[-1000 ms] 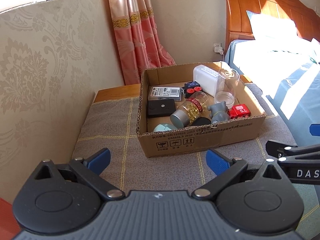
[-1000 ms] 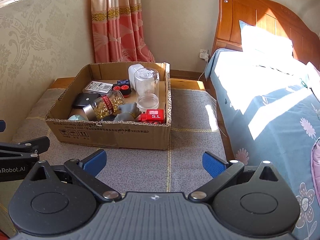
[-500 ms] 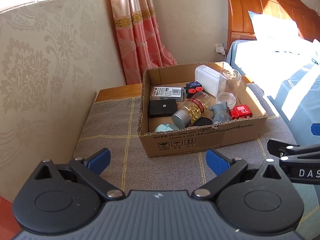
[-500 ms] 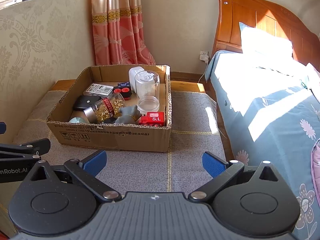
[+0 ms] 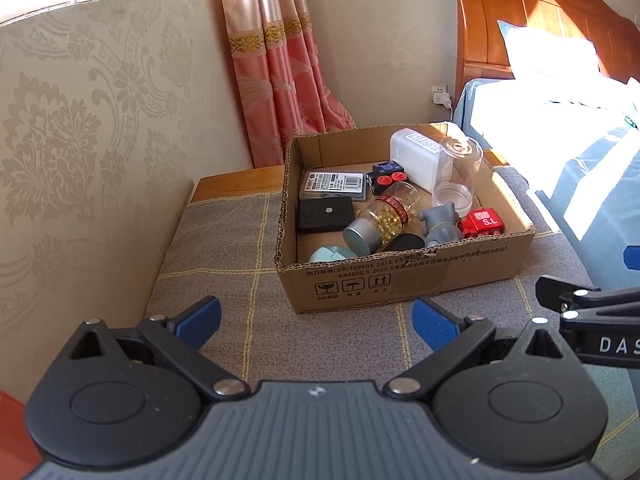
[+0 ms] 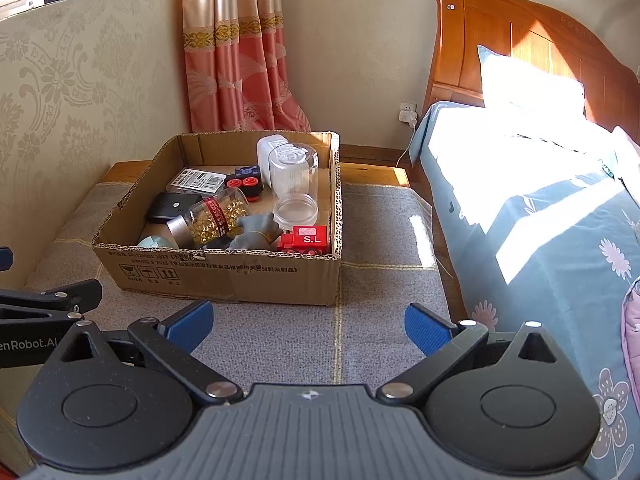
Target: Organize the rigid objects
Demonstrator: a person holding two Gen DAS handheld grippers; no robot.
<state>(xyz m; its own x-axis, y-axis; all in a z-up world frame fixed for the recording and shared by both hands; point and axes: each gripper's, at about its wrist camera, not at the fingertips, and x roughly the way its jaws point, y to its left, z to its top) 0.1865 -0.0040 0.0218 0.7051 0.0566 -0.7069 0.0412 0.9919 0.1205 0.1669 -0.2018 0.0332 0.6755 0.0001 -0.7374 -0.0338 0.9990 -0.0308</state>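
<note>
A cardboard box (image 5: 404,280) (image 6: 224,276) stands on a grey cloth-covered bench. It holds several items: a jar of yellow capsules (image 5: 380,220) (image 6: 212,216), a red toy (image 5: 482,222) (image 6: 306,238), a clear upturned jar (image 5: 458,176) (image 6: 294,184), a black case (image 5: 325,214), a grey figurine (image 5: 440,226) and a white container (image 5: 414,156). My left gripper (image 5: 316,320) is open and empty, in front of the box. My right gripper (image 6: 308,322) is open and empty, in front of the box's right corner.
A papered wall (image 5: 80,140) runs along the left. A pink curtain (image 5: 280,72) hangs behind the box. A bed (image 6: 540,200) with a wooden headboard (image 6: 520,40) stands at the right. The grey cloth (image 6: 380,240) lies between box and bed.
Both grippers have drawn back and risen slightly, so the box looks a little farther and more from above. Both stay open. Nothing in the box has moved.
</note>
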